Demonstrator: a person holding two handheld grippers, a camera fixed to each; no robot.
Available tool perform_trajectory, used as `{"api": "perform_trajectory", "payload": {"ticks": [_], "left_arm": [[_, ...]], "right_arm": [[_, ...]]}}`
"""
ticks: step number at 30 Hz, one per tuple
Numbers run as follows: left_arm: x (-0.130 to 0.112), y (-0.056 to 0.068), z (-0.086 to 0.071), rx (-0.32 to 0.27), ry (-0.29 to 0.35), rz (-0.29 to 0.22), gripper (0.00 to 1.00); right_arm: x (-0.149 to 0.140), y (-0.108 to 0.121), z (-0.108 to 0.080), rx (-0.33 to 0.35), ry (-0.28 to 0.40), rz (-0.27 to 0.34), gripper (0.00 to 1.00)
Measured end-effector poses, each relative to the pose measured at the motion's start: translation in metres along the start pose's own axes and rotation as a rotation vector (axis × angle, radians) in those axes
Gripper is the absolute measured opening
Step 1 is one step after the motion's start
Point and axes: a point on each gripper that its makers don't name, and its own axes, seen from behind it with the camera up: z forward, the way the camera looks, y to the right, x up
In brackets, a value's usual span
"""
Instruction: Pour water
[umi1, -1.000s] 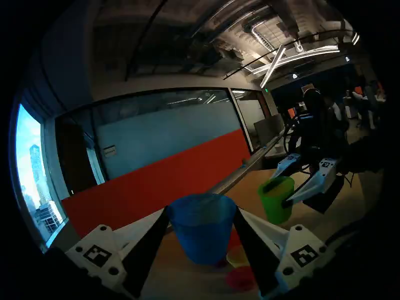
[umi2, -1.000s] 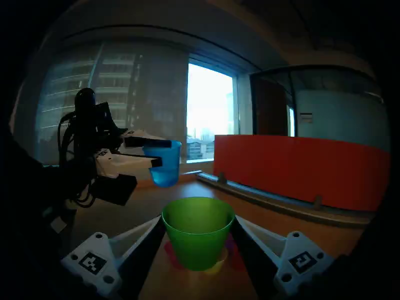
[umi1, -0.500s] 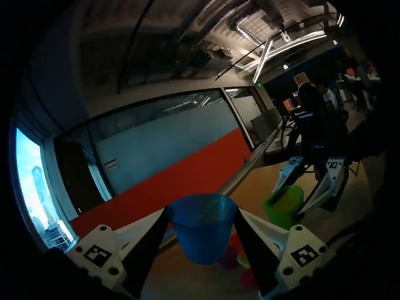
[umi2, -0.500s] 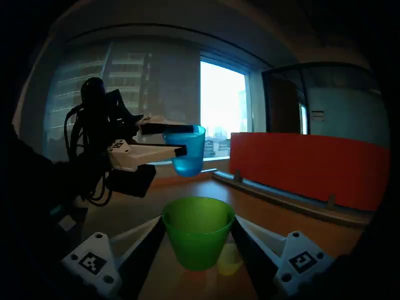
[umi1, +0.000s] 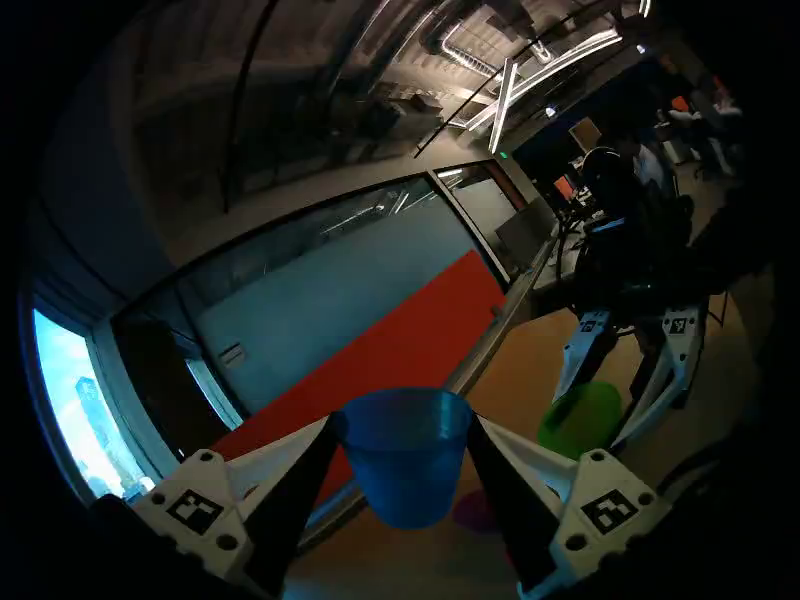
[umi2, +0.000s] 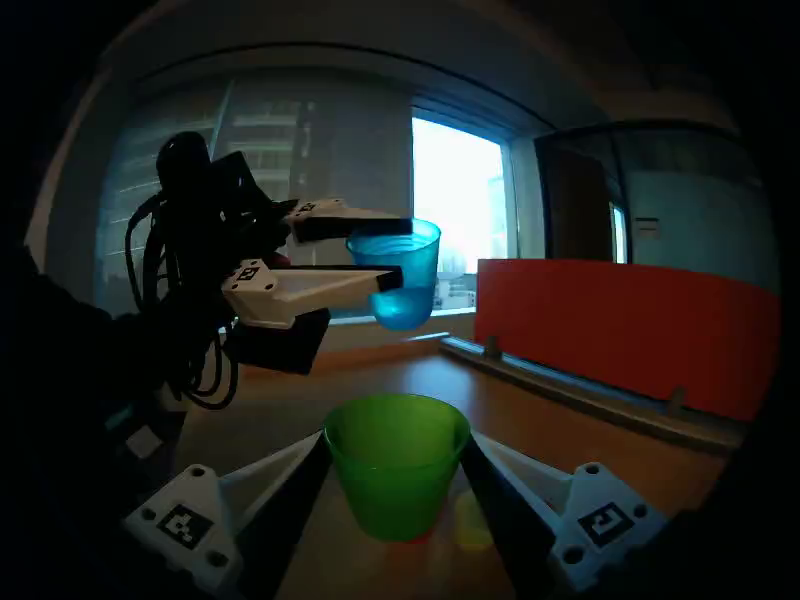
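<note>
Blue translucent plastic cup (umi1: 405, 460) sat at 6 o'clock in the left gripper view. It was clamped between the left gripper (umi1: 403, 430) fingers, both pressed on its sides and spread only to cup width. Rim was level, cup held clear of the wooden table (umi1: 520, 370). Right gripper (umi1: 595, 418) was at 3 o'clock, white fingers either side of the green plastic cup (umi1: 575, 425). The hand behind it was too dark to make out. Small magenta disc (umi1: 468, 510) lay on the table at 5 o'clock, low beside the blue cup in frame.

Right gripper view: green plastic cup (umi2: 397, 465) at 6 o'clock, mouth up. Both right gripper (umi2: 397, 440) fingers pressed on its sides, gap set to the cup's width. Couldn't tell if anything was inside. Left gripper (umi2: 400, 250) extended from 9 o'clock with the blue cup (umi2: 405, 275) between its fingers at 12 o'clock. That put it above the green cup and apart from it, close to upright. Lower part of the blue cup looked a denser blue, water level not confirmable. Small yellow disc (umi2: 466, 520) lay on the table (umi2: 580, 425) at 5 o'clock, just beside the green cup's base. Orange-red wall panel (umi2: 640, 320) at 3 o'clock, bright window (umi2: 465, 215) at 1 o'clock.
</note>
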Motion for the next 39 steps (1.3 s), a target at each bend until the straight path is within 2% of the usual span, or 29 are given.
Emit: {"api": "perform_trajectory", "payload": {"ticks": [10,21,30,39], "left_arm": [[0.017,0.003,-0.006,-0.004,0.013,0.110,0.89],[0.024,0.009,-0.007,-0.001,0.011,0.191,0.89],[0.028,0.007,-0.003,0.005,0.012,0.278,0.89],[0.032,0.013,0.000,0.003,0.017,0.339,0.89]], "right_arm": [[0.002,-0.008,0.004,0.018,0.001,-0.005,0.91],[0.002,-0.015,0.008,0.037,0.004,-0.007,0.91],[0.003,-0.018,0.013,0.045,0.004,-0.007,0.91],[0.002,-0.014,0.014,0.043,0.005,-0.007,0.91]]}}
